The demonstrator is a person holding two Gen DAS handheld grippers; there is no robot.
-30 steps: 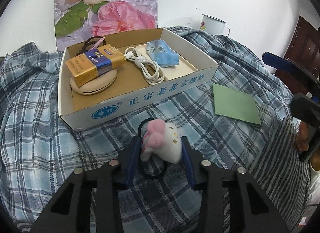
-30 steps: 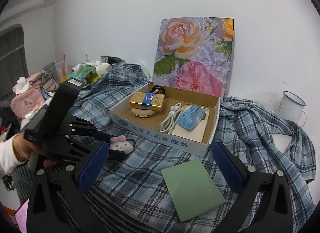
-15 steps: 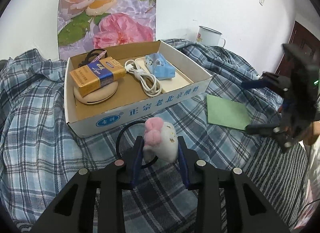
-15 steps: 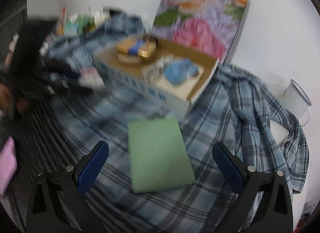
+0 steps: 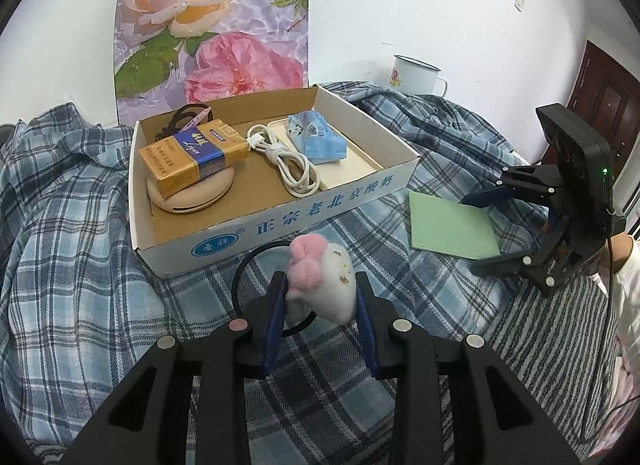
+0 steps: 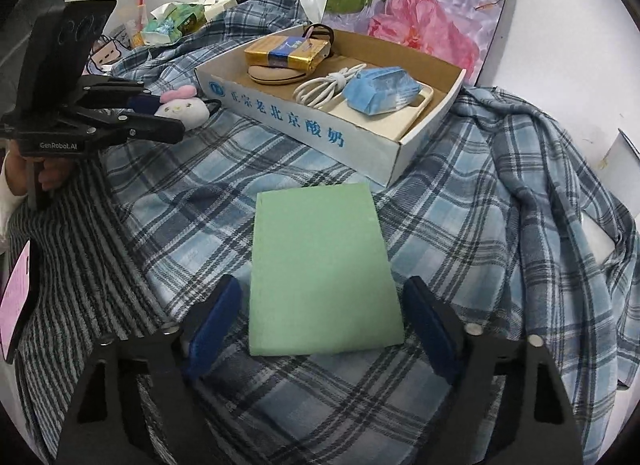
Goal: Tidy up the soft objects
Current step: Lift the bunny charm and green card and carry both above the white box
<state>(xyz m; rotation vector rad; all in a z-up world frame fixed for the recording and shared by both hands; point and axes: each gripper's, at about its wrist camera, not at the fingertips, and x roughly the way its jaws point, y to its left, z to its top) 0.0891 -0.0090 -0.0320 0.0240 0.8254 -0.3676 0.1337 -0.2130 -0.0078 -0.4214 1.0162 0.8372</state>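
On the plaid blanket (image 6: 460, 201) before the cardboard box (image 6: 312, 133), a green pad (image 6: 320, 265) lies lengthwise between the closing right tongs (image 6: 320, 329), untouched; the left tongs (image 5: 322, 317) pinch a plush toy (image 5: 328, 285) nearby.

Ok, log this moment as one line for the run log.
left gripper: shut on plush | right gripper: closing, astride green pad, not touching | box: plush not in
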